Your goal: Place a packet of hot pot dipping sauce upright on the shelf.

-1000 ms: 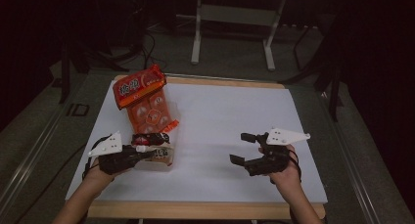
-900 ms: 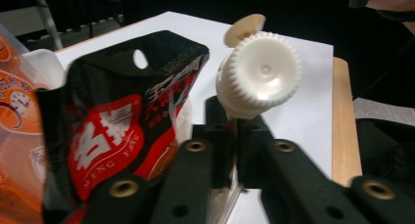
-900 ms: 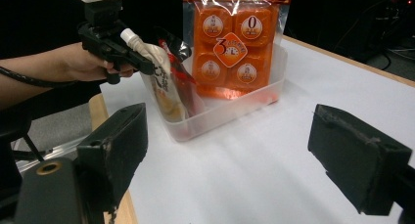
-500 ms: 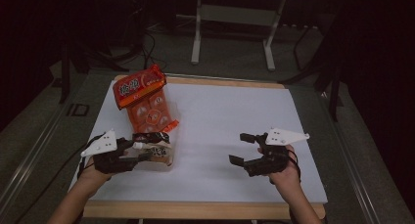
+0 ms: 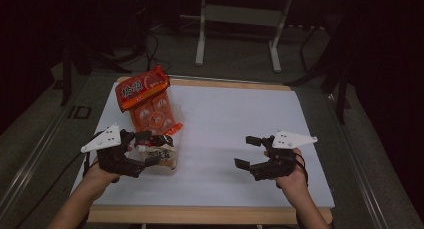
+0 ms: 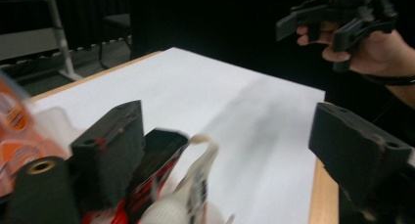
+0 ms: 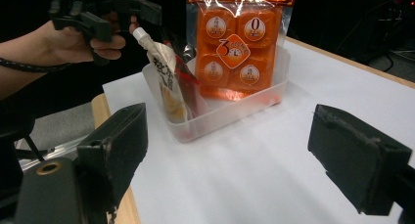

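From above I see my left gripper (image 5: 150,148) hanging over the near end of a clear plastic tub (image 5: 167,164) at the left of the white table (image 5: 235,129). Its jaws have just been opening and now stand wide. A white pouch with a spout (image 7: 166,79) rises between them in the left gripper view, but that picture is smeared and I cannot make out any pad pressing on it. In the right gripper view the pouch stands tilted in the near end of the tub, its spout just under the left gripper, and whether the two touch I cannot tell. A red packet beside the pouch is mostly hidden behind it. Behind them an orange multipack (image 7: 237,43) leans upright in the far end of the tub, its top cut off by the frame there. My right gripper (image 5: 247,151) hovers well apart over the right half of the table, jaws wide, nothing between them.
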`<state>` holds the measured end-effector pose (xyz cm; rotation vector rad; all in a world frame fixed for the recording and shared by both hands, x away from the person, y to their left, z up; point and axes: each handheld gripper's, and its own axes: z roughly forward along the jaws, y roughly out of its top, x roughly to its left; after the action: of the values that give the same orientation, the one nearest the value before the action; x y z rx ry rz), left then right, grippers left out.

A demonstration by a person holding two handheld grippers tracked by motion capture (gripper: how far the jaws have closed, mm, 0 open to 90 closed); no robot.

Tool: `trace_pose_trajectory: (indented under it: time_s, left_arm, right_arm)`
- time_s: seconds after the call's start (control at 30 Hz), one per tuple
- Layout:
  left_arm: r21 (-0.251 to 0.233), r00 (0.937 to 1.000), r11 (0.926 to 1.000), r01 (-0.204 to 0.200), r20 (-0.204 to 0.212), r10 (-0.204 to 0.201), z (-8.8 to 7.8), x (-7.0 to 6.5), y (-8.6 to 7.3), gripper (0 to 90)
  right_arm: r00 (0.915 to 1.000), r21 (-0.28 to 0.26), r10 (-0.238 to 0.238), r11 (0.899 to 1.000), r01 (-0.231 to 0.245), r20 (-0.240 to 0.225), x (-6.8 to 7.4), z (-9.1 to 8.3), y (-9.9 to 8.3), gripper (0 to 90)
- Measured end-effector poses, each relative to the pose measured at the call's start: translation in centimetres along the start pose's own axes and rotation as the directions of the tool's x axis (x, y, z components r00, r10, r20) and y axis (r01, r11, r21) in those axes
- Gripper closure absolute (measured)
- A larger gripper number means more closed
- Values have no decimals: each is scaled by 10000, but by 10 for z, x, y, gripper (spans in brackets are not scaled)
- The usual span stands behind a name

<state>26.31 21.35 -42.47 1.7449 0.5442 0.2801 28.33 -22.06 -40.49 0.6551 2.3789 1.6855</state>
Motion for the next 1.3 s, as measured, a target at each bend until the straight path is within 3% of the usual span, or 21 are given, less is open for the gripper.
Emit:
trace_pose_trajectory:
  time_s: [0.13,0.3,0.4,0.57,0.63,0.87,1.3]
  left_arm:
    - [-52,9999,10000,0,118,1,6,-12,8,48]
    - [-81,9990,9993,-358,268,360,13,-28,19,43]
    - [-98,9988,9992,-388,294,391,14,-30,20,43]
    - [-22,9967,9984,-567,587,567,26,-46,25,45]
    - [36,9965,9982,-604,575,601,31,-51,23,46]
    - [244,9920,9978,-623,1112,592,47,-65,12,46]
    - [521,9889,9961,-705,1348,630,63,-80,-12,52]
  right_arm:
    - [10000,7,-5,10000,5,3,1,-1,-1,148]
    - [10000,21,47,10000,-47,28,0,-2,-2,149]
    - [10000,29,41,10000,-42,24,0,-3,-3,149]
    - [10000,11,90,10000,-90,-3,1,-4,-4,149]
    - [9999,114,100,9999,-100,6,3,-3,-8,148]
    - [9998,80,173,9998,-173,23,4,-2,-16,149]
    - [9988,292,434,9986,-440,222,1,1,-35,149]
